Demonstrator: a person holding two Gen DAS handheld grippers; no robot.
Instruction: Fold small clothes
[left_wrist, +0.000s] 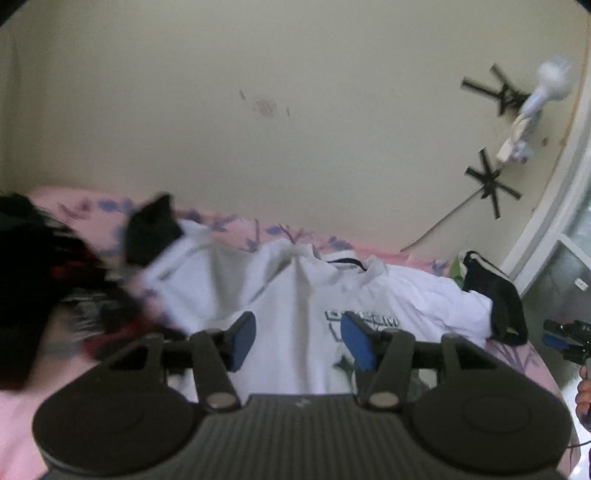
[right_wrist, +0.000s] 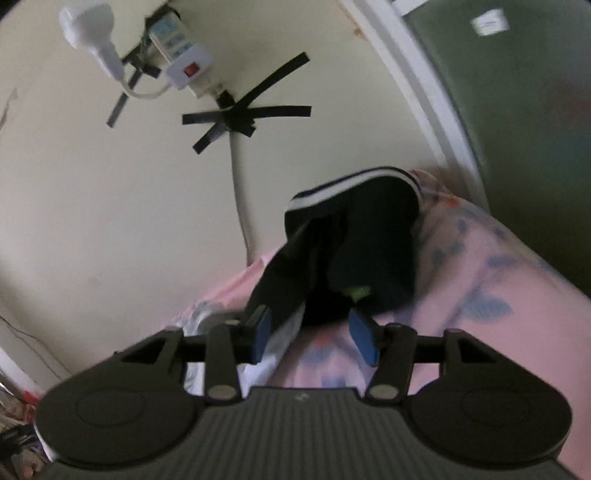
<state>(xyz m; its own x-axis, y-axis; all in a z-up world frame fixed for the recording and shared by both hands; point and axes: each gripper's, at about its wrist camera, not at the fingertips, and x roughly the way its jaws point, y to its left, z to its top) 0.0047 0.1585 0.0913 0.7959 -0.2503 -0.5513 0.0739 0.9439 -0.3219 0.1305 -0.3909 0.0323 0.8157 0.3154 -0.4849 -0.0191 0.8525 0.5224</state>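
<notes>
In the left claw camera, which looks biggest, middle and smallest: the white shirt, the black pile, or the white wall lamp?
1. white shirt
2. black pile, though nearness may inflate it
3. white wall lamp

Your left gripper (left_wrist: 298, 341) hangs tilted downward above the bed (left_wrist: 22, 406), its blue pads parted with nothing pinched between them. Your right gripper (right_wrist: 314, 338) tilts down over the same bed, pads likewise apart and gripping nothing.

Your left gripper (left_wrist: 298, 341) hangs with jaws apart over the white shirt (left_wrist: 295, 295). Nothing sits between them. Dark clothes (left_wrist: 37, 280) lie left on the pink sheet (left_wrist: 22, 413).
</notes>
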